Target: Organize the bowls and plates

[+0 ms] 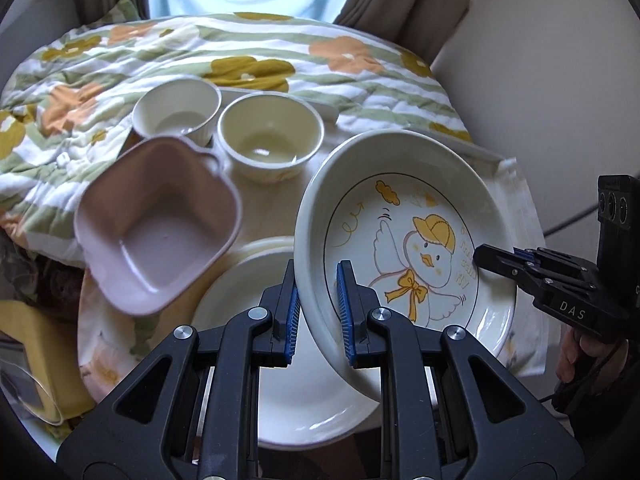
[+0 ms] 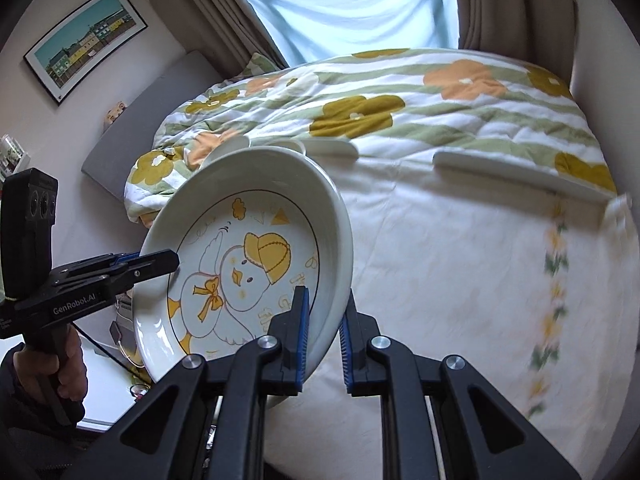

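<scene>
A white deep plate with a yellow-capped duck drawing (image 1: 404, 216) (image 2: 256, 216) hangs tilted above the cloth-covered surface. My left gripper (image 1: 318, 280) (image 2: 170, 261) is shut on its near-left rim. My right gripper (image 2: 325, 300) (image 1: 482, 257) is shut on the opposite rim. Under the lifted plate lies a plain white plate (image 1: 236, 292). To its left is a pink square bowl (image 1: 160, 224). Behind that stand two cream round bowls (image 1: 176, 108) (image 1: 270, 136).
A floral quilt (image 2: 400, 92) covers the bed behind the cream cloth (image 2: 460, 280). White raised edges (image 2: 520, 168) run along the cloth's far side. A hand (image 2: 68, 364) holds the left gripper's handle. Curtains and a window are at the back, and a framed picture (image 2: 84, 40) hangs on the left wall.
</scene>
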